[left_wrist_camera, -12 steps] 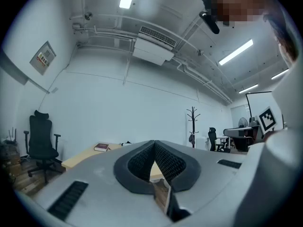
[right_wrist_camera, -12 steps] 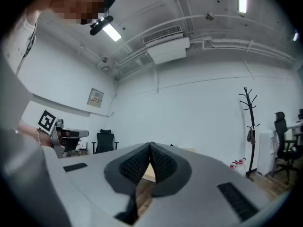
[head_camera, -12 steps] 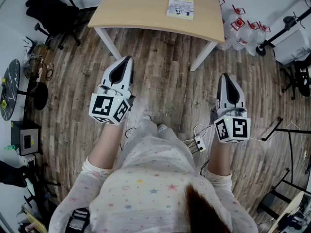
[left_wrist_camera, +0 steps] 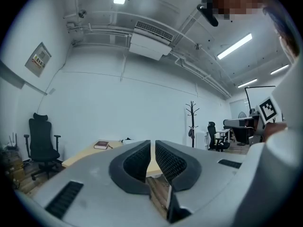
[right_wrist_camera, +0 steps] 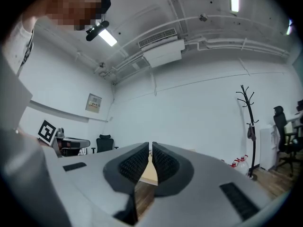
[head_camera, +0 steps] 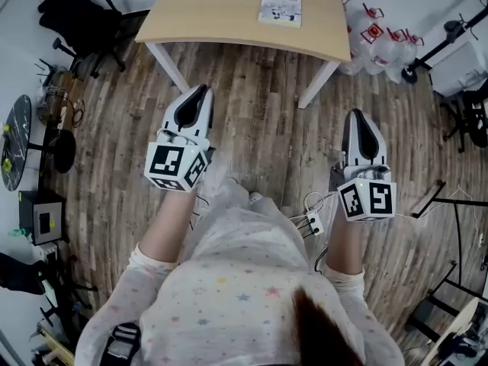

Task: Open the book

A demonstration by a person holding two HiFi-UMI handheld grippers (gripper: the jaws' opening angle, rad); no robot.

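Note slight up-frame drift since earlier frame of light wooden table [head_camera: 221, 14] and of thin yellow-and-white paperback book [head_camera: 280, 8] lying closed on it; left gripper [head_camera: 203, 90] also a touch higher, right gripper [head_camera: 357, 113] barely changed. Read both jaw pairs as closed, only a sliver of gap, nothing between. Find book flat, back from table's near edge, straight ahead, well apart from both tools, about midway between their lines, so neither hand nearer. Judge long axis as running away from person, roughly along both grippers' pointing; spine edge not readable.

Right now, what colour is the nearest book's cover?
The book is white with a yellow band; head view shows it best.
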